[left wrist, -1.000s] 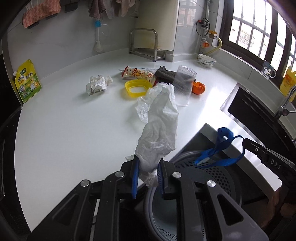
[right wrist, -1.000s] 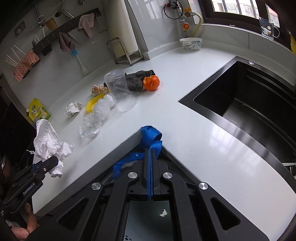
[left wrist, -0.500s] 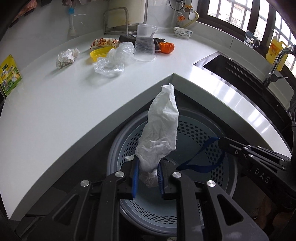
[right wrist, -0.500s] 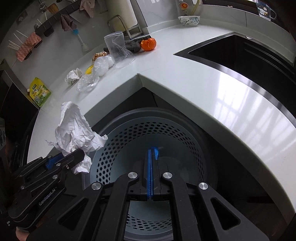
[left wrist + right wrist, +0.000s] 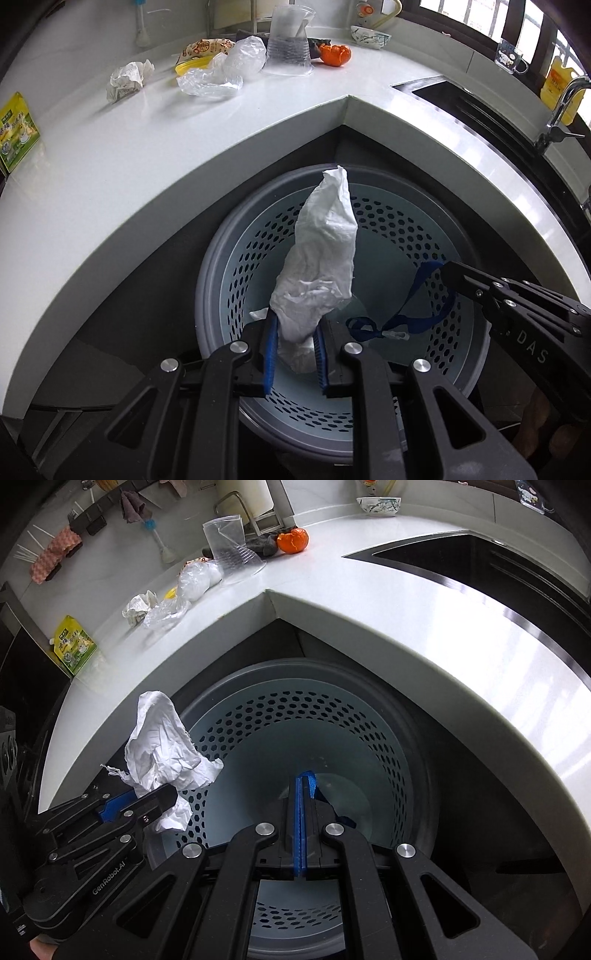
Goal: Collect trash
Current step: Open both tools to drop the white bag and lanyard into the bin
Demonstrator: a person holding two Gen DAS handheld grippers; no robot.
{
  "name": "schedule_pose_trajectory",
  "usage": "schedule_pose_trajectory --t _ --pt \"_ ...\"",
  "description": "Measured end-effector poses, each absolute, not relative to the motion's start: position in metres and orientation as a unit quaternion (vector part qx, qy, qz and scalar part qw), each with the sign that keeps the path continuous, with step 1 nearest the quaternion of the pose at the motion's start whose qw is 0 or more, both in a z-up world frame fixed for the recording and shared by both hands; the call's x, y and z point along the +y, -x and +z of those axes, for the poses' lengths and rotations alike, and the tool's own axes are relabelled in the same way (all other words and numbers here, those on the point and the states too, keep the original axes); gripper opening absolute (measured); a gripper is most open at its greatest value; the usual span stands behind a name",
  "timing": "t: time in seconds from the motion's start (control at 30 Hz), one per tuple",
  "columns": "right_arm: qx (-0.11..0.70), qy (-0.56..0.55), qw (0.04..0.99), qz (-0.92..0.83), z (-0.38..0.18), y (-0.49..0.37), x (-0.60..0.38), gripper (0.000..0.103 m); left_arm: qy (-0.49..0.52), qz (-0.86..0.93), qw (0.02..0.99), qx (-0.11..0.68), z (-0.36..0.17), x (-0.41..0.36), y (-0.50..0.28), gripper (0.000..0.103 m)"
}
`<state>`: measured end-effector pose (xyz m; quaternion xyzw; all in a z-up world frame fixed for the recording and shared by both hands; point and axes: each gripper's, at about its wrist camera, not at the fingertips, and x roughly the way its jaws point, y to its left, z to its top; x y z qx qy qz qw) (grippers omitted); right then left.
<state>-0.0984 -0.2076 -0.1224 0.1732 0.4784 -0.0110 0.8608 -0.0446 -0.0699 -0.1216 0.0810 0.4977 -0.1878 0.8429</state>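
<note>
My left gripper [image 5: 294, 334] is shut on a crumpled white paper [image 5: 321, 266] and holds it over the grey perforated trash basket [image 5: 369, 221] below the counter corner. The paper also shows in the right wrist view [image 5: 159, 742], at the basket's left rim [image 5: 229, 686]. My right gripper [image 5: 302, 788] is shut on a blue strap [image 5: 413, 310] that hangs inside the basket. More trash lies on the white counter: a crumpled paper [image 5: 127, 79], clear plastic bags [image 5: 221, 74], a snack wrapper [image 5: 207, 48], a clear cup [image 5: 290, 40], an orange peel [image 5: 334, 54].
A black sink [image 5: 480, 565] is set in the counter at right, with a tap [image 5: 561, 107] and yellow bottle [image 5: 563, 88]. A green packet [image 5: 16, 133] stands at the counter's left end. A bowl [image 5: 378, 506] sits at the back.
Both grippers moved back from over the counter and down over the basket. The left still holds the white paper, the right still holds the blue strap, now lower inside the basket.
</note>
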Motion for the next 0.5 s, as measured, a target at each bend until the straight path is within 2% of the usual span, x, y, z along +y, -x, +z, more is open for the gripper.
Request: schedule_pose_trajectory --t 0.2,0.23,0.27,0.3,0.33,0.37,0.4,0.43,0.5 --pt "0.483 -0.171 0.859 -0.013 -0.1249 0.0988 -0.2045 0.0 -0.087 -0.183 0.841 0.501 -0.1253 -0.0691 0.0448 0.023" --pt "0.482 -0.17 0.859 -0.014 -0.1244 0.0965 -0.2043 0.001 -0.085 -0.181 0.842 0.501 -0.1249 -0.0681 0.045 0.028" --pt "0.481 -0.17 0.86 -0.014 -0.1239 0.0954 -0.2044 0.001 -0.082 -0.18 0.843 0.5 -0.1246 -0.0669 0.0447 0.04" --pt "0.48 -0.169 0.861 -0.014 -0.1231 0.0955 -0.2047 0.001 -0.08 -0.179 0.844 0.499 -0.124 -0.0658 0.0454 0.044" --pt "0.479 -0.168 0.861 -0.014 -0.1225 0.0958 -0.2048 0.007 -0.079 -0.175 0.846 0.497 -0.123 -0.0641 0.046 0.054" --pt "0.477 -0.168 0.862 -0.015 -0.1215 0.0972 -0.2052 0.012 -0.078 -0.173 0.848 0.495 -0.1222 -0.0626 0.0463 0.058" --pt "0.474 -0.167 0.864 -0.017 -0.1204 0.0977 -0.2055 0.021 -0.077 -0.172 0.849 0.494 -0.1217 -0.0619 0.0465 0.058" --pt "0.473 -0.166 0.865 -0.019 -0.1197 0.0985 -0.2056 0.024 -0.077 -0.171 0.849 0.495 -0.1217 -0.0616 0.0462 0.059" --pt "0.472 -0.165 0.866 -0.021 -0.1193 0.0992 -0.2061 0.024 -0.077 -0.169 0.848 0.496 -0.1223 -0.0613 0.0462 0.059"
